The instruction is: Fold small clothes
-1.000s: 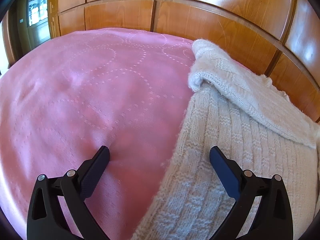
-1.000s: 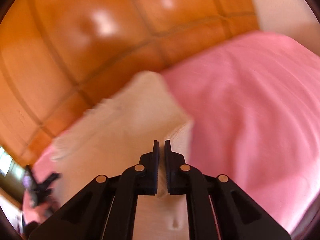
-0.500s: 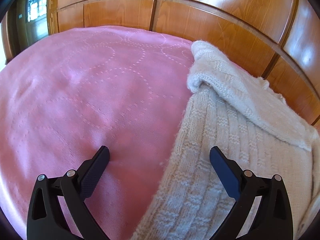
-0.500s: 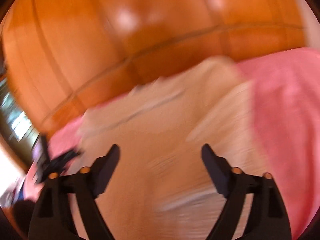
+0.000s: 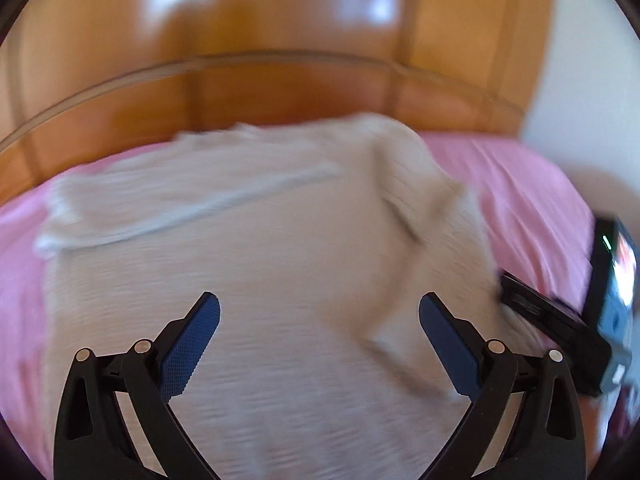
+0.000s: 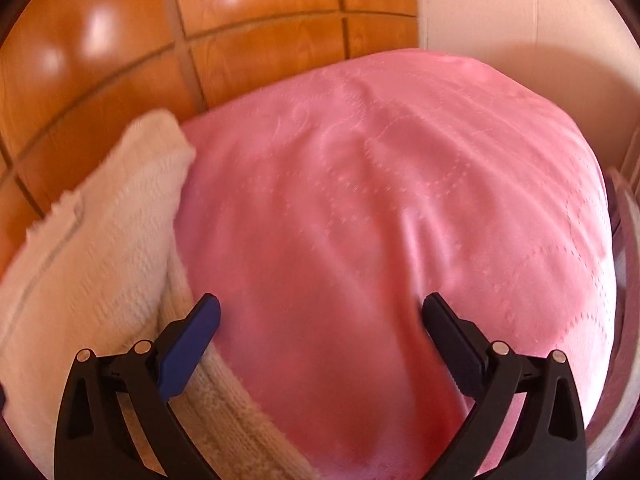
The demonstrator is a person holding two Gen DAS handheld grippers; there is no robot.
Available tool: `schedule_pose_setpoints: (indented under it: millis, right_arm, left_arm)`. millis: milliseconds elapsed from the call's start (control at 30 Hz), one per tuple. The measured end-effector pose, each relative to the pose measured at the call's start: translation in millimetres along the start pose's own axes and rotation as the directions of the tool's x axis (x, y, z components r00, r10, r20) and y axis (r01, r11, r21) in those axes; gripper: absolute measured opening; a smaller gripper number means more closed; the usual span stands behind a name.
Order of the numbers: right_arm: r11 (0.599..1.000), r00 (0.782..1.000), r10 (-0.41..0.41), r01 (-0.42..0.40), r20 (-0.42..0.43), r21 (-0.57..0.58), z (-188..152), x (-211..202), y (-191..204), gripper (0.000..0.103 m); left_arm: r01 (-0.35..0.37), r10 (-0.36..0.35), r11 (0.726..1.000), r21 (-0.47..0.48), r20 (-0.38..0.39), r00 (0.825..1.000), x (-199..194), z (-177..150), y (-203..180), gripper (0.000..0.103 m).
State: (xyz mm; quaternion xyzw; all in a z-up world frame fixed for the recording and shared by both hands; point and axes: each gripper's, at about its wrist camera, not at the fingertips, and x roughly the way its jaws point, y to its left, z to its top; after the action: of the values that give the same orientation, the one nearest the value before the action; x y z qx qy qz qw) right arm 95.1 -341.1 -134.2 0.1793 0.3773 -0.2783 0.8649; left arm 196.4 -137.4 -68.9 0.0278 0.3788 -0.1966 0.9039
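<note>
Swung over the cream sweater (image 5: 256, 264), lying lengthwise along the headboard (image 5: 280, 92), both grippers' fingers stand apart.

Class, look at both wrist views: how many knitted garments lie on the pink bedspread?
1. A cream knitted sweater lies on the pink bedspread next to the wooden headboard; in the right wrist view it shows at the left edge. More could lie out of view.

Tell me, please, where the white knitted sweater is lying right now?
The white knitted sweater lies on the pink bedspread against the wooden headboard; it fills the left wrist view's centre and sits at the right wrist view's left edge.
</note>
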Motion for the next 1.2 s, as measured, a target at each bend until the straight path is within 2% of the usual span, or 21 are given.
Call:
schedule_pose_setpoints:
  millis: [33,100,133,167,200,233,300,333,467,633,733,833,967,1067,1133,1200]
  right_arm:
    - [1.000,1.000,0.001,-0.001,0.000,-0.001,-1.4,0.2,-0.9,0.101]
    - [1.000,1.000,0.016,-0.016,0.002,0.008,-2.7,0.5,-2.4,0.101]
    - [1.000,1.000,0.024,-0.025,0.003,0.014,-3.4,-1.8,-6.9,0.101]
    - [0.999,0.999,0.034,-0.034,0.004,0.023,-3.5,-3.6,-7.8,0.101]
    - [0.999,0.999,0.037,-0.037,0.004,0.027,-2.4,-3.0,-7.2,0.101]
    - [0.999,0.999,0.037,-0.037,0.005,0.027,-3.2,-3.1,-6.9,0.101]
    - [0.999,0.999,0.036,-0.036,0.007,0.026,-2.2,-4.1,-5.7,0.101]
    - [0.999,0.999,0.038,-0.038,0.005,0.027,-2.1,-3.9,-5.5,0.101]
    - [0.999,0.999,0.039,-0.039,0.007,0.030,-1.0,-6.1,-5.5,0.101]
    - [0.999,0.999,0.039,-0.039,0.006,0.030,-1.3,-6.0,-5.7,0.101]
    - [0.999,0.999,0.041,-0.041,0.007,0.031,-1.3,-6.9,-6.3,0.101]
    - [0.999,0.999,0.040,-0.041,0.007,0.031,-1.2,-7.3,-6.2,0.101]
    - [0.999,0.999,0.041,-0.041,0.007,0.031,-1.3,-7.0,-6.1,0.101]
    - [0.999,0.999,0.040,-0.040,0.007,0.030,-1.5,-7.0,-6.1,0.101]
    - [0.999,0.999,0.040,-0.040,0.007,0.030,-1.3,-6.9,-6.0,0.101]
    - [0.999,0.999,0.039,-0.039,0.007,0.030,-1.3,-6.8,-5.9,0.101]
  left_arm:
    - [0.021,-0.021,0.999,0.028,-0.014,1.000,7.7,-0.5,-13.1,0.095]
    - [0.043,-0.041,0.997,0.063,-0.036,0.998,17.0,-2.4,-28.8,0.073]
    - [0.062,-0.057,0.996,0.071,-0.069,0.996,23.9,-3.8,-34.9,0.068]
    - [0.083,-0.076,0.994,0.064,-0.104,0.992,30.6,-5.4,-38.1,0.050]
    - [0.103,-0.096,0.993,0.052,-0.128,0.987,35.8,-6.0,-37.9,0.040]
    - [0.120,-0.114,0.992,0.034,-0.146,0.983,40.2,-6.2,-39.9,0.037]
    - [0.145,-0.144,0.989,0.000,-0.141,0.979,38.5,-4.7,-36.9,0.013]
    - [0.156,-0.156,0.988,-0.007,-0.148,0.977,37.6,-1.2,-35.8,0.008]
    - [0.199,-0.203,0.979,-0.042,-0.127,0.971,21.8,16.9,-24.7,0.007]
    - [0.227,-0.229,0.973,-0.051,-0.048,0.972,-11.8,51.1,-2.2,0.007]
    - [0.192,-0.191,0.981,-0.035,0.030,0.981,-33.3,75.8,20.0,0.007]
    - [0.119,-0.114,0.992,-0.053,0.085,0.990,-46.2,93.7,52.8,0.007]
    - [0.035,-0.018,0.984,-0.176,0.100,0.995,-47.2,98.1,117.6,0.007]
    - [-0.009,0.031,0.955,-0.295,0.070,0.997,-36.3,89.9,165.2,0.007]
    - [-0.028,0.044,0.920,-0.390,0.033,0.998,-27.6,77.7,195.5,0.007]
    - [-0.028,0.022,0.866,-0.500,-0.017,1.000,-10.8,60.1,226.4,0.007]
